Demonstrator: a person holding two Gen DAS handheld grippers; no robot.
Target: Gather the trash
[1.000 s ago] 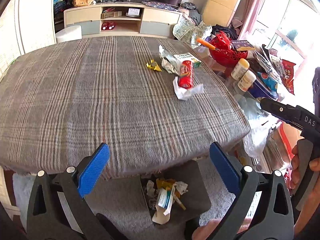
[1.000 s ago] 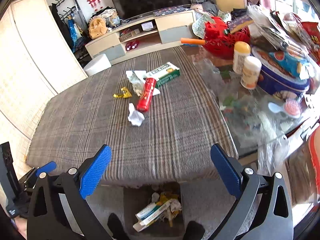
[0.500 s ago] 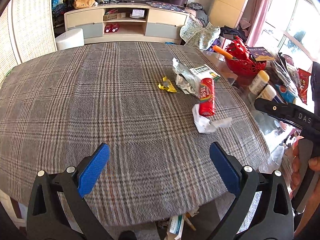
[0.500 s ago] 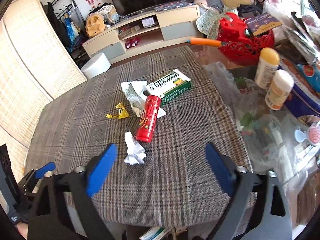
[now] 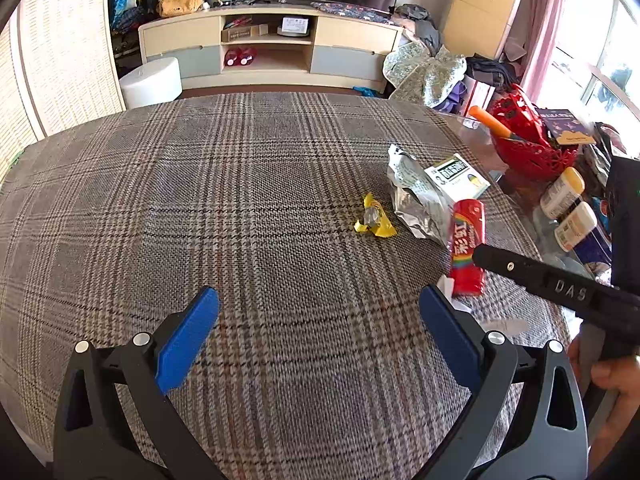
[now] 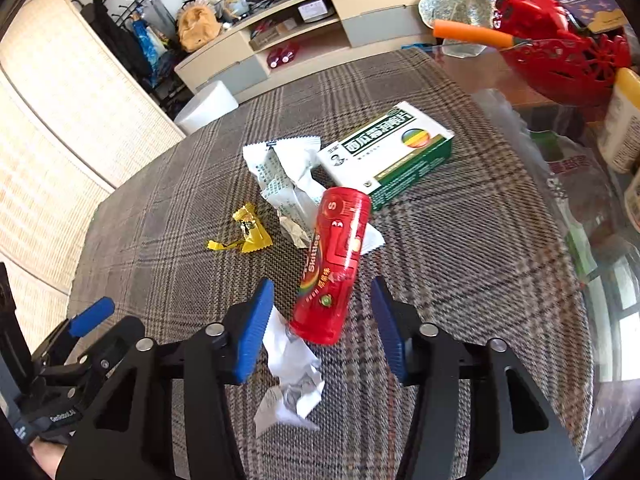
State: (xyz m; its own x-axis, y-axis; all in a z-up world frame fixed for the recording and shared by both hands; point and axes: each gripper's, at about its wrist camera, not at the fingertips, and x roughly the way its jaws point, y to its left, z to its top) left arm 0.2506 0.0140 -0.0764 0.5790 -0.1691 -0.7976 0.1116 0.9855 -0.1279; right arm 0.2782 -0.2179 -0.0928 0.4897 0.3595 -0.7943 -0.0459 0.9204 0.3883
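Observation:
Trash lies on the plaid tablecloth (image 5: 240,200): a red Skittles tube (image 6: 334,264), a crumpled white paper (image 6: 292,384), a yellow candy wrapper (image 6: 250,234), a silver-white foil wrapper (image 6: 288,184) and a green-white medicine box (image 6: 390,148). My right gripper (image 6: 322,320) is open, its blue pads on either side of the tube's near end, above the crumpled paper. My left gripper (image 5: 318,336) is open and empty over bare cloth, left of the trash. In the left wrist view the tube (image 5: 466,246), yellow wrapper (image 5: 372,222) and foil wrapper (image 5: 416,196) show too.
A red basket (image 6: 560,56) with an orange-handled tool, white bottles (image 5: 562,194) and clutter stand on the glass part of the table at right. A TV cabinet (image 5: 272,46) and a white stool (image 5: 150,82) stand beyond the far edge.
Both grippers moved forward over the table, away from the trash bin below its near edge. The right gripper narrowed its opening and came down around the red tube's near end.

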